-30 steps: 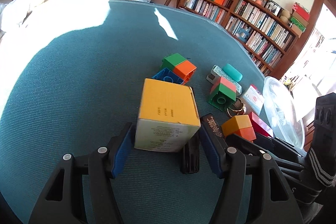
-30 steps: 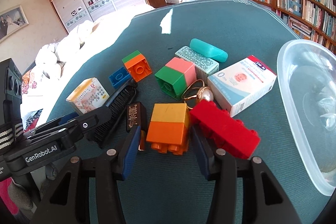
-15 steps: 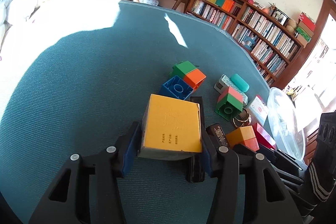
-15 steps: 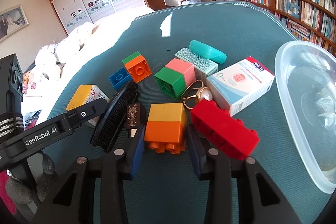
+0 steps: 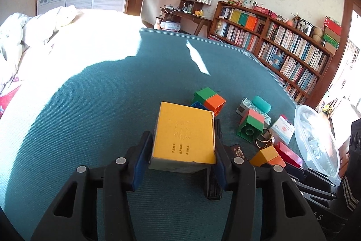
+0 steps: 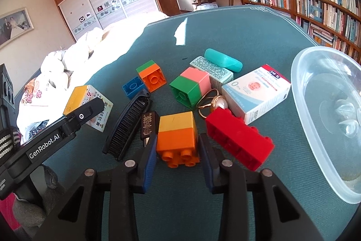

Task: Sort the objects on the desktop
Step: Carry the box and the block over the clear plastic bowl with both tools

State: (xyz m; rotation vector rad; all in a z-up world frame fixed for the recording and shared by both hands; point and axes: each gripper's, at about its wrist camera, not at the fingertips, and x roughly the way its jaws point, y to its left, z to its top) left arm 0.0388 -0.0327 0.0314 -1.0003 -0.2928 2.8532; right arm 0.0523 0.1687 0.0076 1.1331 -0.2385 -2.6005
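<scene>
Right wrist view gives you five brick pieces: blue [image 6: 133,87], green-orange [image 6: 151,75], green-pink [image 6: 190,87], red [image 6: 239,139] and yellow-orange brick [image 6: 177,136]. Your right gripper [image 6: 177,151] has just been closing and now pinches that last one, near you. Your left gripper [image 5: 181,158] clamps the yellow box [image 5: 183,136], seemingly tipped off the green cloth [image 5: 90,119] since a second ago.

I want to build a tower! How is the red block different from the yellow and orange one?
The red block is long and flat, all one colour; the yellow and orange block is short, chunky and two-coloured. The red block lies free beside the right claw; the yellow and orange block sits between its pads. Both have round studs.
</scene>
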